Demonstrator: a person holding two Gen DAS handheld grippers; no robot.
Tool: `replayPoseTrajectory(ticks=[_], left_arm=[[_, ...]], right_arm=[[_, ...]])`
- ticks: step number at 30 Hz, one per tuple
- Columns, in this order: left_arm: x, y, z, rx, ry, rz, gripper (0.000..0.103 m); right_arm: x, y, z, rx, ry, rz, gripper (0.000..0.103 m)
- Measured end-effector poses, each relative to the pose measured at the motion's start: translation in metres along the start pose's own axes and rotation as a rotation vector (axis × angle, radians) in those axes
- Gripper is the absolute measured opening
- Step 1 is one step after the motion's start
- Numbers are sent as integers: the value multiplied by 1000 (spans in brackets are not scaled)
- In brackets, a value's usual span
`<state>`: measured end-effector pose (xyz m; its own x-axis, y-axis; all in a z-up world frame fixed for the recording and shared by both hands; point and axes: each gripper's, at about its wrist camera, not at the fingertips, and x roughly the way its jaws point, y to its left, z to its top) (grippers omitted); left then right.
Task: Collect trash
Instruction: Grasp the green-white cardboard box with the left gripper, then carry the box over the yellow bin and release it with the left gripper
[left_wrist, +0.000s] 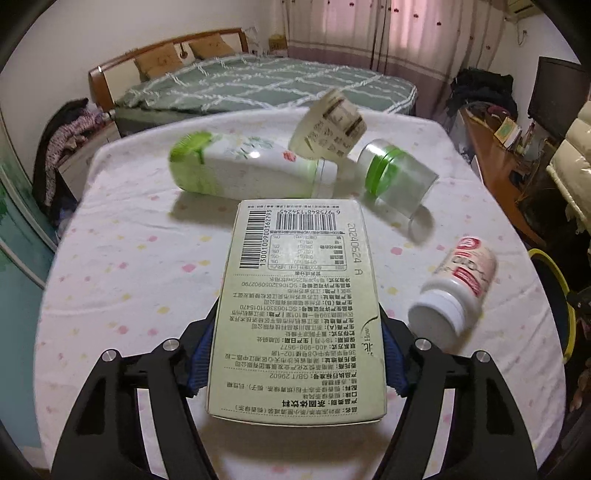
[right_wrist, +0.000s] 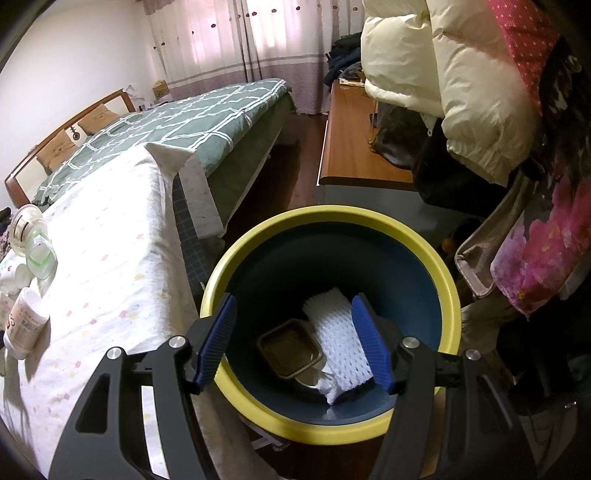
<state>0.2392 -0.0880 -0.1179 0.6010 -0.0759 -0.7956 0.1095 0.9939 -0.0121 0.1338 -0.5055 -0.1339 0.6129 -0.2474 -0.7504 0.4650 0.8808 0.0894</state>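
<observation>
Green bottle (left_wrist: 240, 170): it is laid on its side at the far left of the table (left_wrist: 122, 266), well past the box.
Box (left_wrist: 299, 314): it is held by its two long sides in the left gripper (left_wrist: 297, 354). Its long way is pointed straight out from the fingers.
Left gripper fingers: they are closed tight on the box.
Cups (left_wrist: 369, 155): two are seen tipped over just behind the box, and one looks blurred.
White bottle (left_wrist: 454, 291): it is laid on its side to the right of the box, near the table edge.
Bin (right_wrist: 448, 280): it is placed on the floor beside the table, on the right. A white net and a small brown tray are seen inside.
Right gripper (right_wrist: 303, 343): it is held right over the bin, with its fingers spread wide and nothing in them.
Next move: the box is likely to be carried to the right, since the bin is on that side and nearer the right hand.
</observation>
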Motion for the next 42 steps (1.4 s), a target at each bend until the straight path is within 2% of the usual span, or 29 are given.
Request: replayPoseTrajectory(ticks=[7,14,19,25,33,42], left_arm=[[-57,-12,-2,34,-93,-42,71],[-79,-78,-1,133,-121,-171,71],[-75,-144,2,225,-101,-262,71],[-66,-225,0,341,-75,-325,71],[-34,-321,-8,472,-9,-357,71],[-14,-385,-17,556,15,-368,72]], right_arm=[[-9,-5,-4,1,-13,-1,62],[-28,-31,-7,23,-46,-21,62],[-40,-65,-12,60,-62,-54,62],[-48,-103,-20,108,-70,-76,62],[-49,-137,-25,148,-62,-86,62],[-46,-160,-30,185,-53,-105,62]])
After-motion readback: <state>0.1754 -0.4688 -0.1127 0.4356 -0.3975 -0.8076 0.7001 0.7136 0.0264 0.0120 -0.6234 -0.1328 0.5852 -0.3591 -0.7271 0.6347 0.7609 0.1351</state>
